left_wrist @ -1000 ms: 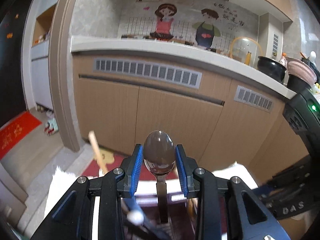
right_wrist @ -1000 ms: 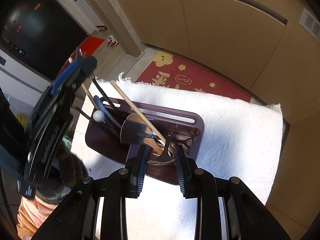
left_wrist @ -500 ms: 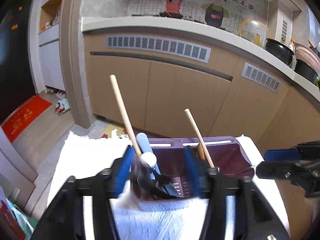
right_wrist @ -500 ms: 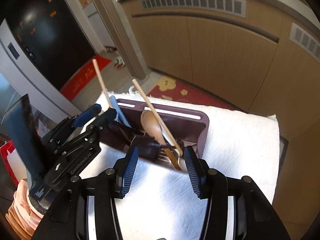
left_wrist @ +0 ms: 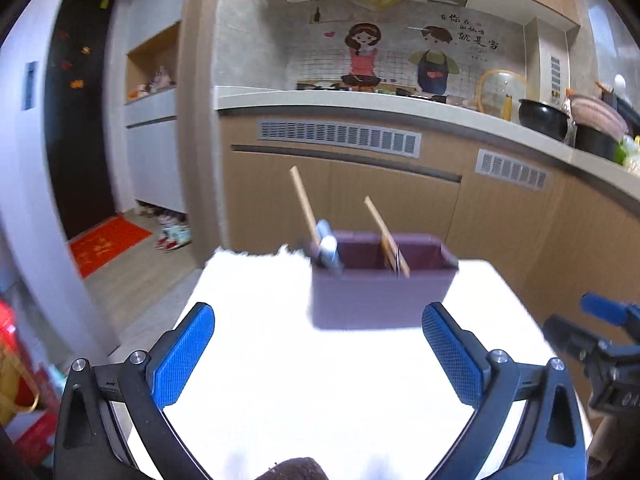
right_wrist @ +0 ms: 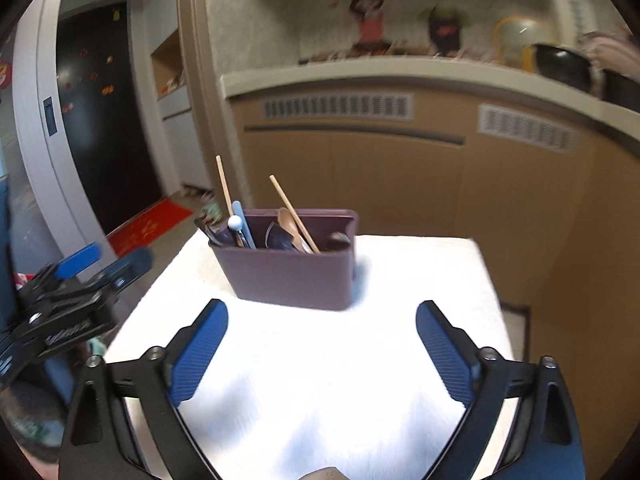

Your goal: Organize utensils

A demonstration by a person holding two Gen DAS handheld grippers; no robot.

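A dark purple utensil holder (right_wrist: 294, 272) stands on a white towel (right_wrist: 320, 368); it also shows in the left wrist view (left_wrist: 380, 292). It holds several utensils: two wooden sticks (right_wrist: 294, 214), a wooden spoon (right_wrist: 289, 222), a blue handle (right_wrist: 244, 226) and dark spoons. My left gripper (left_wrist: 318, 352) is open and empty, back from the holder. My right gripper (right_wrist: 322, 348) is open and empty, also back from it. Each gripper shows at the edge of the other's view.
The towel covers a small table (right_wrist: 486, 280). Beyond it run tan kitchen cabinets (left_wrist: 400, 200) under a pale counter with pots (left_wrist: 542, 114). A red doormat (left_wrist: 106, 242) lies on the floor at left by a dark door.
My left gripper let go of the metal spoon, which now sits in the holder. Both grippers opened wide and drew back from the holder.
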